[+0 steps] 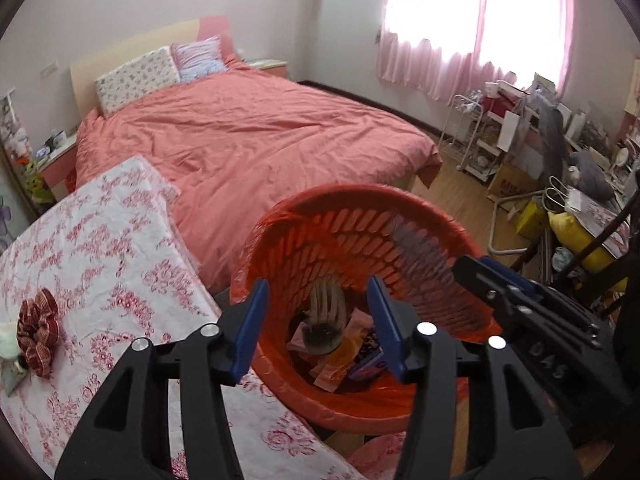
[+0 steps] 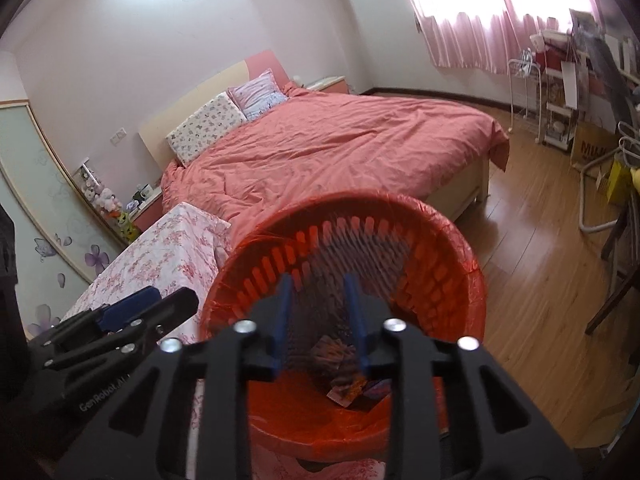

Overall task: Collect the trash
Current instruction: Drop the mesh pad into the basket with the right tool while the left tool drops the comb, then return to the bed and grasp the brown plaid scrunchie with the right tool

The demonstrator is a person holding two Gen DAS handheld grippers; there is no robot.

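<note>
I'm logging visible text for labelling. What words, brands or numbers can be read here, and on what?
"GenRobot.AI", partly blurred: on the left gripper body, seen from the right wrist view.
"DAS": on the right gripper body, seen from the left wrist view.
"MUJ", cut off: brown box.
Wrappers in the red basket: too blurred.

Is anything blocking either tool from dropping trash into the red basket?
Nothing visible does. The left tool and right tool both point into the open mouth of the red basket, with wrappers already at its bottom.
</note>
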